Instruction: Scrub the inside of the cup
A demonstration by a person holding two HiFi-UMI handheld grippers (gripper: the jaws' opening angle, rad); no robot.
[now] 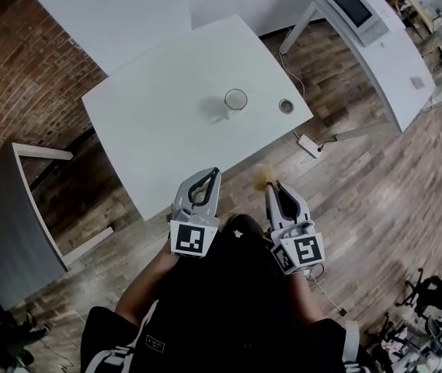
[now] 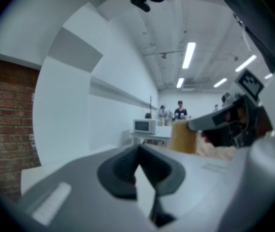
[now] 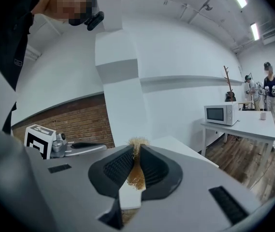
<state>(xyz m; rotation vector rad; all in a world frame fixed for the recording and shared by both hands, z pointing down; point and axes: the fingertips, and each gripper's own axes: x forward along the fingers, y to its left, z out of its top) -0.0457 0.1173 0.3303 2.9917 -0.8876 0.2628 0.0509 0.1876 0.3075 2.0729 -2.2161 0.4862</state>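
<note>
A clear glass cup (image 1: 236,99) stands upright on the white table (image 1: 151,130), toward its right side. Both grippers hang in front of the table's near edge, over the wooden floor and well short of the cup. My left gripper (image 1: 214,174) (image 2: 138,151) is shut with nothing between its pads. My right gripper (image 1: 273,186) (image 3: 136,149) is shut on a tan fibrous scrubber (image 1: 265,177) (image 3: 137,170) that sticks out past its tips. In the left gripper view the scrubber (image 2: 183,137) and the right gripper (image 2: 234,122) show at the right.
A small round dish (image 1: 286,106) sits to the right of the cup. A second white table carries a microwave (image 1: 354,6) at the top right. A power strip (image 1: 309,146) lies on the floor. A grey desk (image 1: 3,216) and a brick wall (image 1: 26,61) are at the left. People (image 3: 271,88) stand far back.
</note>
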